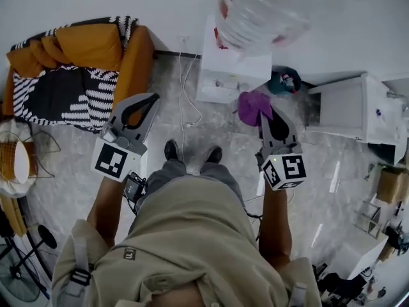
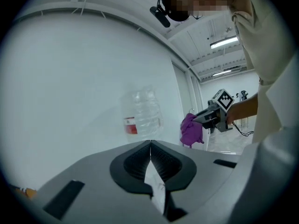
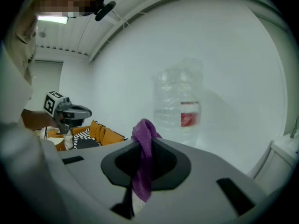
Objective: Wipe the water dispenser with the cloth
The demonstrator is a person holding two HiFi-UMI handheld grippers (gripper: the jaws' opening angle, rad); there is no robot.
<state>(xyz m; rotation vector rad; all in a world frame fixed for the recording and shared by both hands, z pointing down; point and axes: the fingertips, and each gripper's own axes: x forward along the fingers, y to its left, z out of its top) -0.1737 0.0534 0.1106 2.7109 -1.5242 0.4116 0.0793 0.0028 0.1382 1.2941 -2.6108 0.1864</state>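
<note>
A white water dispenser (image 1: 225,69) stands against the wall, with a clear bottle (image 1: 268,8) bearing a red label on top of it. The bottle also shows ahead in the left gripper view (image 2: 141,112) and in the right gripper view (image 3: 181,107). My right gripper (image 1: 267,115) is shut on a purple cloth (image 1: 254,106), held in front of the dispenser's right side; the cloth (image 3: 144,160) hangs between the jaws. My left gripper (image 1: 142,104) is shut with nothing in it, left of the dispenser. From the left gripper view the cloth (image 2: 191,130) hangs from the right gripper.
An orange sofa (image 1: 77,69) with a black-and-white throw stands at the left. A white cabinet (image 1: 358,107) is right of the dispenser. Cables (image 1: 186,94) trail on the floor by the dispenser. A wicker lamp (image 1: 14,158) and a fan stand are at far left.
</note>
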